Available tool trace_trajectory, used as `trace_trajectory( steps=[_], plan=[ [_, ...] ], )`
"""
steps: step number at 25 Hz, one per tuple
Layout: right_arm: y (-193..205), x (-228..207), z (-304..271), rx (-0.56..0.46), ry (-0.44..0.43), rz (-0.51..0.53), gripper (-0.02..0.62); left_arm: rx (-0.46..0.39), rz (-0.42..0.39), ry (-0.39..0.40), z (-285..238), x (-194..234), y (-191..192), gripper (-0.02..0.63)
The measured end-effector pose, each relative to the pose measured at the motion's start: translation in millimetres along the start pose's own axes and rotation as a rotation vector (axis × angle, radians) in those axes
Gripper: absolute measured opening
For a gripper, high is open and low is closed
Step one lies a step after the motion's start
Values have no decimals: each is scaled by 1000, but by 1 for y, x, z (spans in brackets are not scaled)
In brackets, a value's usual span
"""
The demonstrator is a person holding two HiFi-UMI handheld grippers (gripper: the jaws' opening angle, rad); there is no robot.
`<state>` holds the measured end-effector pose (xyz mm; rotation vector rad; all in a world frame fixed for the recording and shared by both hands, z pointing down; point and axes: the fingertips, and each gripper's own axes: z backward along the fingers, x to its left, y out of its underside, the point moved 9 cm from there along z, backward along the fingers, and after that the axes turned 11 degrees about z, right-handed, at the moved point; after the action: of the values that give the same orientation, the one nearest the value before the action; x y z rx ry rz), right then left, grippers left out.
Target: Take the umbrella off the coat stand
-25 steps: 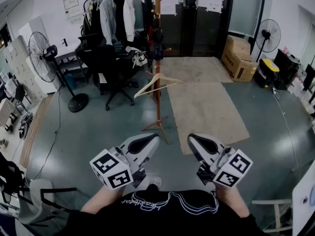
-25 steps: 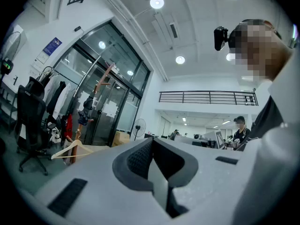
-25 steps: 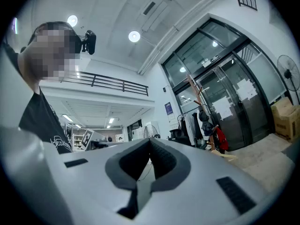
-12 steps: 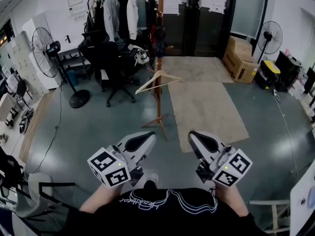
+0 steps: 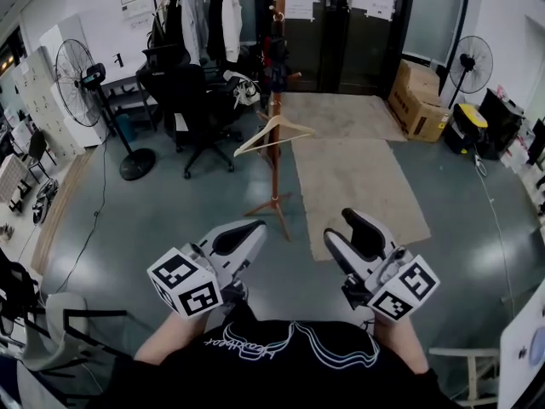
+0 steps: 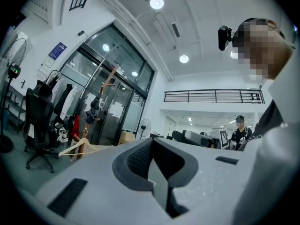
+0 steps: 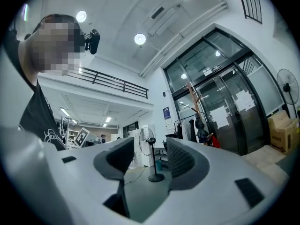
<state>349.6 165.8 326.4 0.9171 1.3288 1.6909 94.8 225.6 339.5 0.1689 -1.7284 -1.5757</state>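
Observation:
A wooden coat stand (image 5: 276,100) rises from the grey floor in the middle of the head view, well ahead of both grippers. A dark folded umbrella (image 5: 273,62) hangs high on it, and an empty wooden hanger (image 5: 273,133) hangs lower down. The umbrella (image 6: 95,108) also shows far off in the left gripper view, and the umbrella (image 7: 201,125) shows again in the right gripper view. My left gripper (image 5: 250,229) is shut with nothing in it. My right gripper (image 5: 345,229) is opening, and nothing is between its jaws. Both are held close to my body.
A black office chair (image 5: 197,100) and a clothes rail with coats (image 5: 200,11) stand left of the stand, and a standing fan (image 5: 85,79) stands further left. A beige rug (image 5: 358,173) lies to the right, with cardboard boxes (image 5: 417,96) and another fan (image 5: 469,58) behind.
The right gripper's jaws have parted from shut. Both grippers have stayed in nearly the same place near my body.

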Motion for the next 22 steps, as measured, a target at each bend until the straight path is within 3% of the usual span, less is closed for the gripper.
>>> trace_trajectory(
  steps=[7,16,22],
  plan=[
    [15,-12,-22,35,40,11,326,-4,6,0,-2,27,-4,5],
    [40,-37,-104,86,81,10,374,-4,57,7,-10,117,-34,5],
    [51,-60,-185,131,111,7,391,15,98,27,-22,197,-75,5]
  ],
)
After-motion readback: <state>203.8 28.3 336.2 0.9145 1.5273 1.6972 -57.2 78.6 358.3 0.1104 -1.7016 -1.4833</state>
